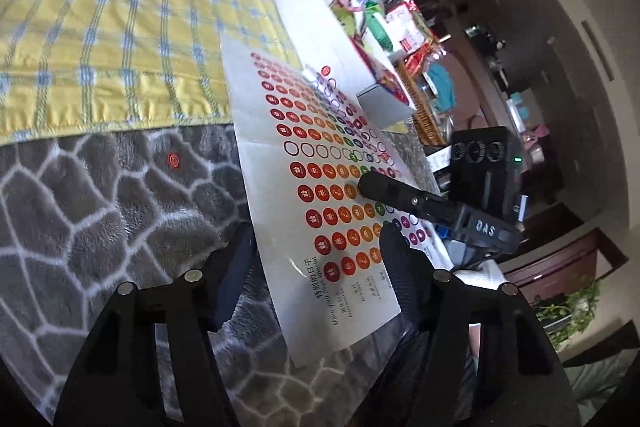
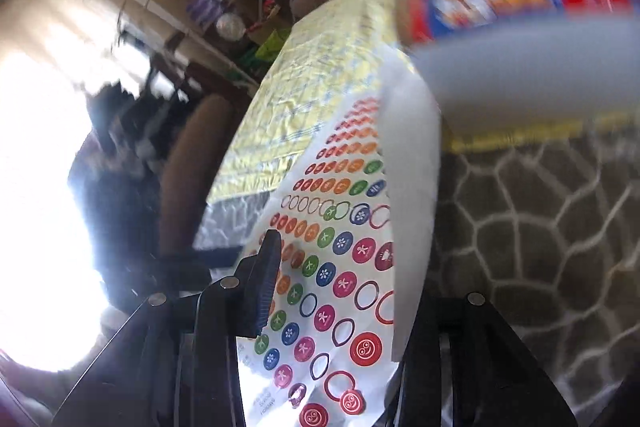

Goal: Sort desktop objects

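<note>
Left wrist view: left gripper (image 1: pixel 316 275) jaws spread, straddling the near edge of a white paper sheet of round coloured stickers (image 1: pixel 320 187) on a grey cobble-pattern fleece blanket (image 1: pixel 100 227) | right gripper (image 2: pixel 336 291) jaws apart over same sheet | one loose red round sticker (image 1: pixel 173 160) on the fleece, left view only | white rectangular box (image 1: pixel 320 23) beyond sheet; contents not visible

Left wrist view: close above the sticker sheet (image 1: pixel 320 195), looking forward and down across the grey patterned blanket (image 1: pixel 100 227) toward the yellow checked cloth (image 1: pixel 120 7). Right wrist view: lower, nearer, blurred, skimming along the same sticker sheet (image 2: pixel 340 247). Shared: sheet, blanket, cloth.
</note>
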Demonstrator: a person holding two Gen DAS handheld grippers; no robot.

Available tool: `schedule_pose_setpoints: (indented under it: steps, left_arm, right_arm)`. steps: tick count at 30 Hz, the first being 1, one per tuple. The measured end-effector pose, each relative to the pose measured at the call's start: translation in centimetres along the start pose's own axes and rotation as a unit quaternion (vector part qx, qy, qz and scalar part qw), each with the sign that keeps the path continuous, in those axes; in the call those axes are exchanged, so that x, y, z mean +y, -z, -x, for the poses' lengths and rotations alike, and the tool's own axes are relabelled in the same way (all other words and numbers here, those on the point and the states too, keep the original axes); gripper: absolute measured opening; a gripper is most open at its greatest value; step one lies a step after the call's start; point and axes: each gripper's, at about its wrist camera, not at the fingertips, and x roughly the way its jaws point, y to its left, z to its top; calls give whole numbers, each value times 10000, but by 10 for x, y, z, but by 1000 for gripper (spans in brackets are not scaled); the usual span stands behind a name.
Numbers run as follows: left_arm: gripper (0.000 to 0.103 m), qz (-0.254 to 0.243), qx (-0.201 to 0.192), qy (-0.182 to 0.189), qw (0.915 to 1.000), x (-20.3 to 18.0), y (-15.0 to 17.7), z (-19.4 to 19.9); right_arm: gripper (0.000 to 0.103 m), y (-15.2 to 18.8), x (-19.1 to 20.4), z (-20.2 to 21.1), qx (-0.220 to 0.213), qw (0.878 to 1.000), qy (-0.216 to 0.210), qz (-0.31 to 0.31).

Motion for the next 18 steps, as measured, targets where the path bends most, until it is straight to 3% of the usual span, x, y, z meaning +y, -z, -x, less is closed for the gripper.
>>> schedule_pose_setpoints:
  steps: [4,7,12,18]
  left_arm:
    - [59,-106,-100,-48,9999,-15,-2,12]
    - [59,-196,-315,40,9993,-32,-7,30]
    - [60,-612,-560,99,9965,-79,-36,52]
    - [60,-1111,-638,205,9916,-136,-82,36]
  right_arm:
    - [38,0,39,12,-66,9953,408,881]
    - [40,-5,62,27,-196,9930,320,1117]
    - [46,-35,71,49,-156,9914,292,1269]
    - [49,-79,55,96,-375,9943,-59,999]
